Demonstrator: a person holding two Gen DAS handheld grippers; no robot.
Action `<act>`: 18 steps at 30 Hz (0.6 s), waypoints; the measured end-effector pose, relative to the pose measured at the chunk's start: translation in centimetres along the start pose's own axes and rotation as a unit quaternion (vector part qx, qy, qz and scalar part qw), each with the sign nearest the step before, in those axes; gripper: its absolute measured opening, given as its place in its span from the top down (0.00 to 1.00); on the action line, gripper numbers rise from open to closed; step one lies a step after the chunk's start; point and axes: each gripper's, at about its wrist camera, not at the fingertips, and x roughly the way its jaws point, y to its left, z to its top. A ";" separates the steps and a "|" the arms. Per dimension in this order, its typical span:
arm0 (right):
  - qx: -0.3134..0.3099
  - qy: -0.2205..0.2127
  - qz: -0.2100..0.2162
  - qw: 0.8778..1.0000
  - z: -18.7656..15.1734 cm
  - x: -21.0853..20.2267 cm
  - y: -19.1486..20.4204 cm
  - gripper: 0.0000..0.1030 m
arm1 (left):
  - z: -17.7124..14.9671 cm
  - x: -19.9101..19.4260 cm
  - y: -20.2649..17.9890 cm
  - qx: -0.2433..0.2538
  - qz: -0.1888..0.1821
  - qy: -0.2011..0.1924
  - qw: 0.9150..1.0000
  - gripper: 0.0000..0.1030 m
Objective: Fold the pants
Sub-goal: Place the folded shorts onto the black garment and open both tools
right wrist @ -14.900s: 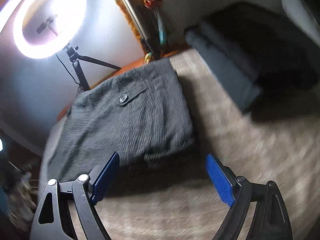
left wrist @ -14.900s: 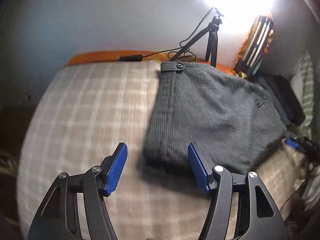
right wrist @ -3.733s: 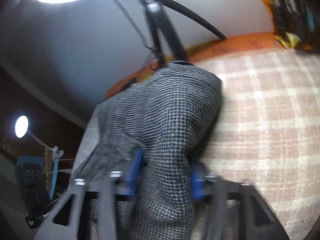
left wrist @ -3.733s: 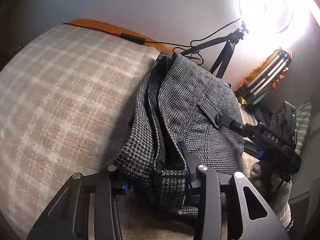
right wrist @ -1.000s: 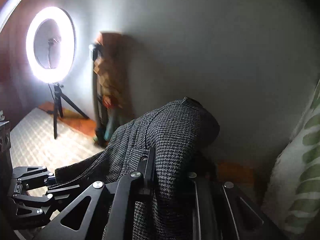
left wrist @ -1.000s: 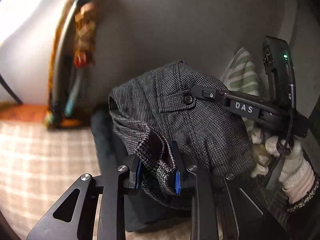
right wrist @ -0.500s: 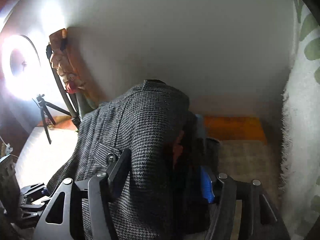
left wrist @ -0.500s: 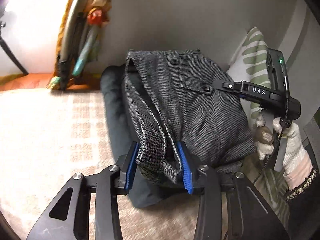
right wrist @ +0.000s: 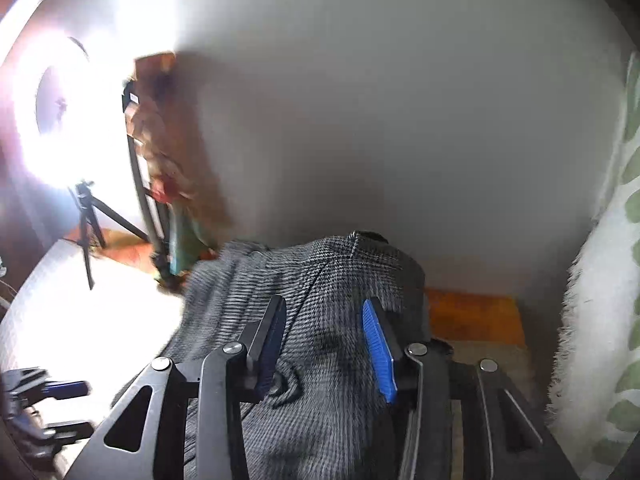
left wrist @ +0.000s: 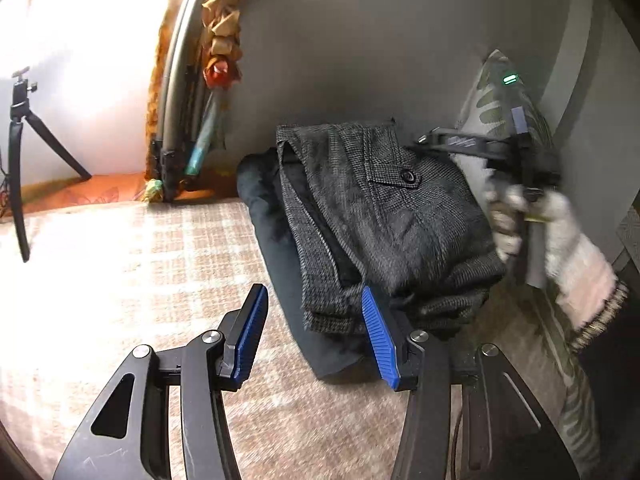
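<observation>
Through my left wrist camera, the folded pants (left wrist: 384, 216) lie on a dark stack (left wrist: 280, 256) ahead of my left fingers (left wrist: 316, 330), against the wall. The step in hand, as I judge it, is letting go and drawing clear without pulling the fold apart. To do it well I should back straight out along the line of my fingers, low and slow, so no pad drags the near hem. My left fingers stand well apart and hold nothing; the right-hand blue pad (left wrist: 378, 340) sits just at the near edge of the pants, and I cannot tell whether it touches the cloth. The left-hand one hangs over the checked bed (left wrist: 120, 264), beside the stack. Beyond the pants, my right hand (left wrist: 532, 224) in its pale glove holds the other tool at the far side of the bundle.

Through my right wrist camera, the pants (right wrist: 320, 280) fill the space under and between my right fingers (right wrist: 326, 338). These fingers are parted, with the cloth lying between them but not pinched; whether the pads brush the fabric I cannot tell. Here I should lift a little before retreating, since the cloth humps up between the pads and could catch.
</observation>
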 end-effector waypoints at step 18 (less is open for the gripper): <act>0.046 -0.001 -0.032 0.998 -1.6 -0.6 -2.2 0.33 | 0.8 -3.5 0.4 0.036 0.035 -0.005 0.999 0.44</act>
